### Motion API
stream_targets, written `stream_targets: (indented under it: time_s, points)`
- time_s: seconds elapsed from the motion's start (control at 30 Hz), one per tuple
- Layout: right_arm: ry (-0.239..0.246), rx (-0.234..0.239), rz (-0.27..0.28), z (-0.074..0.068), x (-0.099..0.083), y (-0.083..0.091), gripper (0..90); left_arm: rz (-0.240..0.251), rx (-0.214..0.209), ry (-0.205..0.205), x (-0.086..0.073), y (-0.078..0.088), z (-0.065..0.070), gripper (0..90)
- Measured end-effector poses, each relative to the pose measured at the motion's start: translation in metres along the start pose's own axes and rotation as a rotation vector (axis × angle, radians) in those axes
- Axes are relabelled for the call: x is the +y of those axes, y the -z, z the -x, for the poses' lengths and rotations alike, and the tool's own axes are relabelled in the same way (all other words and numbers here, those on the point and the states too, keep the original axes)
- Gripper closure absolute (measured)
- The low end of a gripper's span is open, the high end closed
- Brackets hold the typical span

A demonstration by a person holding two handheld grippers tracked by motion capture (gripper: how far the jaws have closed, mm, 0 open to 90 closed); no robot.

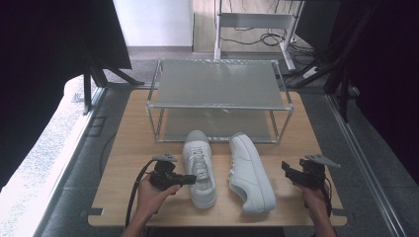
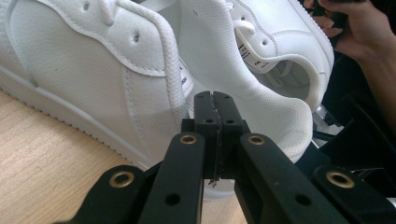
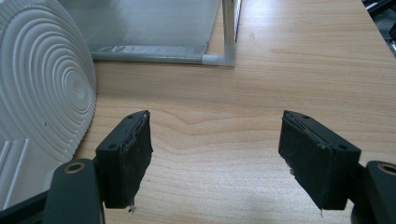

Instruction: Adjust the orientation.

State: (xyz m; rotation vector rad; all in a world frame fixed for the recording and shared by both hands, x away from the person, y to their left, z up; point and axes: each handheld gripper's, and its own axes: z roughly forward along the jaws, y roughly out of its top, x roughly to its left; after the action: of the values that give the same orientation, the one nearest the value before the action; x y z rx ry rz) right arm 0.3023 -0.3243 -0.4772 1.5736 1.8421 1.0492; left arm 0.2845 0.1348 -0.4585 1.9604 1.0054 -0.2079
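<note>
Left hand-held gripper (image 1: pixel 187 179) touches left shoe's (image 1: pixel 200 168) side.

A lab — black curtains (image 1: pixel 44 74), floor cables (image 1: pixel 262 38), bare wooden table (image 1: pixel 123 148).

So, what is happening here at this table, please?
A person holds a gripper in each hand over a wooden table with two white sneakers. The left gripper is beside the left sneaker, which stands upright; its fingers are shut with nothing between them. The right sneaker lies tipped on its side, sole toward the right gripper, which is open and apart from it. Behind the shoes stands a two-level shoe rack.
</note>
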Motion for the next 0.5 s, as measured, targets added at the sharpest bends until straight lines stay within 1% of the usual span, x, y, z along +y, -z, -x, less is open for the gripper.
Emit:
stream_targets:
  time_s: [0.07,0.1,0.17,0.3,0.37,0.4,0.5]
  points:
    - [-0.002,-0.002,0.001,0.000,0.000,0.000,25.7,0.005,0.001,0.003,0.000,-0.001,0.001,90.0]
    - [-0.001,-0.001,-0.001,0.000,0.000,0.000,25.7,0.009,0.014,0.000,0.000,-0.003,0.003,90.0]
    - [-0.002,-0.002,-0.002,0.000,0.000,-0.001,25.7,-0.002,0.056,-0.036,0.001,-0.008,0.011,90.0]
    - [0.007,0.003,-0.011,-0.001,-0.001,-0.003,25.6,-0.015,0.078,-0.058,0.003,-0.019,0.018,90.0]
    - [0.013,0.006,-0.013,-0.003,-0.001,-0.003,25.5,-0.039,0.093,-0.066,0.002,-0.026,0.019,90.0]
    - [0.014,0.007,-0.012,-0.003,-0.001,-0.004,25.5,-0.042,0.094,-0.063,0.001,-0.027,0.017,90.0]
    - [0.015,0.007,-0.012,-0.003,-0.001,-0.003,25.5,-0.044,0.062,-0.046,0.001,-0.023,0.012,90.0]
